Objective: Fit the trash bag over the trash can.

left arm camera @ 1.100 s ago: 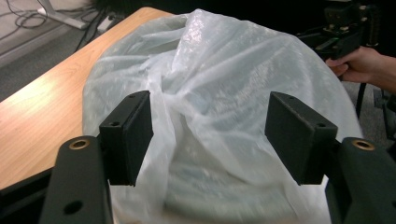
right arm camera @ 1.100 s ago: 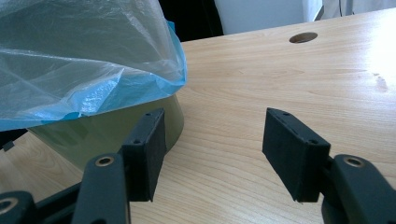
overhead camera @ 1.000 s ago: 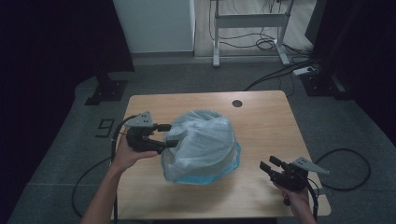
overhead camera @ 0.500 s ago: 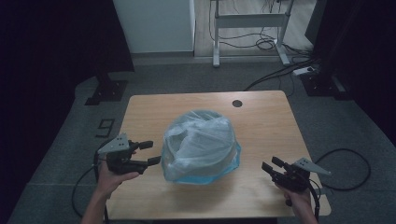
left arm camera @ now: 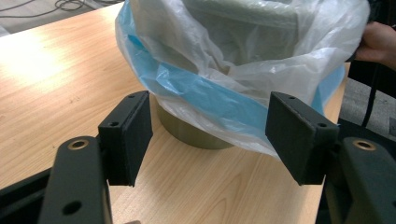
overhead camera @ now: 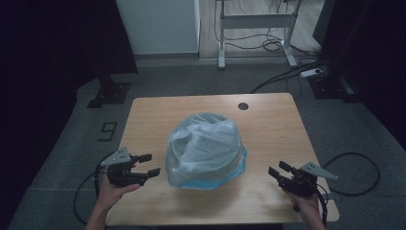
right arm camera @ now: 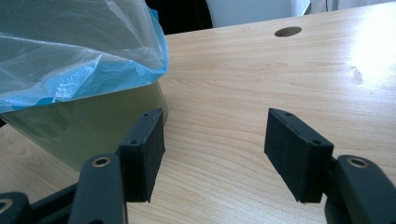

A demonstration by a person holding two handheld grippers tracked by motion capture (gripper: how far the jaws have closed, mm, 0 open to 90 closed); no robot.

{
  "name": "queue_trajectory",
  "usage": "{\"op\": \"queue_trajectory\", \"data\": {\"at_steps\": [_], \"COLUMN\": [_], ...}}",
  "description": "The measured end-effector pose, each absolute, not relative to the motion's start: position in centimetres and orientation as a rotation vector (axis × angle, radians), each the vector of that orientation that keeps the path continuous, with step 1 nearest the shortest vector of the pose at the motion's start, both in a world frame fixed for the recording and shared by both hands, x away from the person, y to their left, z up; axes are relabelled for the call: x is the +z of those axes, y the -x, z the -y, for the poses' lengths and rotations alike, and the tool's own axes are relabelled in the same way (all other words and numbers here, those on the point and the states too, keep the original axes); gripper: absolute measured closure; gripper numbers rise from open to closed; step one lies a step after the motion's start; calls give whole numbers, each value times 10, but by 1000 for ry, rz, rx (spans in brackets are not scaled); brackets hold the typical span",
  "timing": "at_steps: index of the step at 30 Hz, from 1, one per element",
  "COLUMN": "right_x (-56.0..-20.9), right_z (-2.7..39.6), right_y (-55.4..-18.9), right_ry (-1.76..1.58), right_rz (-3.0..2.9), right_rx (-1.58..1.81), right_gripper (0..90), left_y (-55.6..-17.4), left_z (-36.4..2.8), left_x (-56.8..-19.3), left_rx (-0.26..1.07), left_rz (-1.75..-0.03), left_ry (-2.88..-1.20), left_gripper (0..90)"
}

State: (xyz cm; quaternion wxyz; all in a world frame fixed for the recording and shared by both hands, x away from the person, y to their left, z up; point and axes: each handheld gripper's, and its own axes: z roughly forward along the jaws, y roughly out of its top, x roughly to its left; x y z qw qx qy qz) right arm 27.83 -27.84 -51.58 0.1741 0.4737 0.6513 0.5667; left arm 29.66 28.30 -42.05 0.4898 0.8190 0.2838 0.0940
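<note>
Change first: left gripper (overhead camera: 149,164) has come off the bag (overhead camera: 206,146). A sec ago it was up at the bag's left side, jaws right on the plastic; now it sits lower and nearer the table's (overhead camera: 268,120) front-left corner, beside the bag but not touching. Jaws spread, nothing between them. In the left gripper view the pads frame the bag's hanging blue hem and the bin (left arm camera: 196,133) below it, with clear wood in the gap.

Right gripper (overhead camera: 280,173) hasn't shifted: parked by the front-right corner, jaws spread, holding nothing, apart from the bag. In the right gripper view the bin wall sits just past its left pad, no contact.

Bag and bin look unchanged vs. a sec ago: mid-table, a bit toward the front, bag draped over the bin's rim, skirt hanging down outside, blue edge showing at the bottom.

Reading: w/ both tools backed off and empty, the fitting of the bag over the bin looks done or paused, prob. done, since the rim is covered all round as far as the high view shows. The far side of the rim is hard to judge.

Count:
- bag: 1
- bin: 1
- grippers: 2, one per hand
- table: 1, w/ 1 round cable hole (overhead camera: 243,106) near the back edge, right of centre
- nothing else on the wood.
</note>
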Motion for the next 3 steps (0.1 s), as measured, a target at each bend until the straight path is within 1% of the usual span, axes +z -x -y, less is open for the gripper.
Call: {"op": "queue_trajectory", "data": {"at_steps": [3], "right_x": [-516], "right_z": [279], "right_y": [-279], "right_ry": [-1342], "right_rz": [-1848], "right_rx": [1603], "right_gripper": [365], "left_y": [-298], "left_z": [-283], "left_x": [-423], "left_rx": [233], "left_rz": [-709], "left_ry": [-1986], "left_gripper": [316]}}
